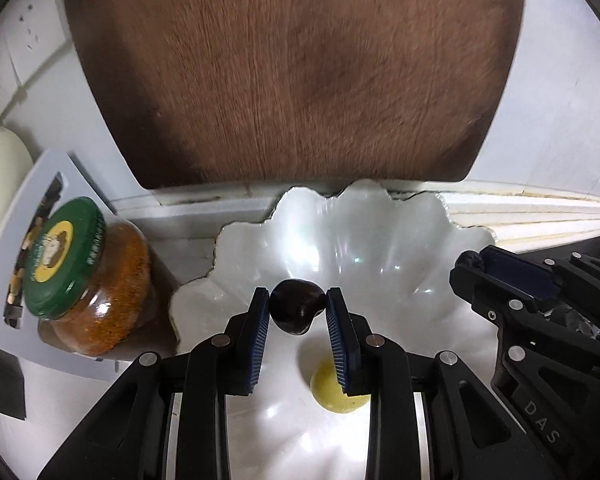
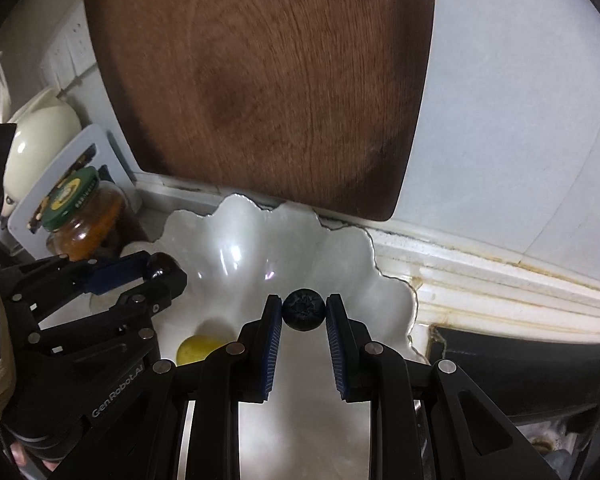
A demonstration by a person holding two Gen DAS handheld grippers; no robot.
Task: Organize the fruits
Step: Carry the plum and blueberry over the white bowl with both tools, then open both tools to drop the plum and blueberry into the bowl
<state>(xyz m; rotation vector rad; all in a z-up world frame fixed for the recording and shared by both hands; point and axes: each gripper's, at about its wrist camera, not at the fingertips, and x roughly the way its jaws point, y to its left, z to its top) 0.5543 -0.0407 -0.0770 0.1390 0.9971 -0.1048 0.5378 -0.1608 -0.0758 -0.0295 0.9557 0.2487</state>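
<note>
Worktop against wall carries a white scalloped bowl holding one yellow fruit. Left gripper clamps a dark cherry, right gripper a blueberry — both above the bowl. Risk: fruit bouncing out on release.

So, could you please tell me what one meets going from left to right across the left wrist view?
Green-lidded jar → dark cherry held in the left gripper → yellow fruit in the white bowl → right gripper.
</note>
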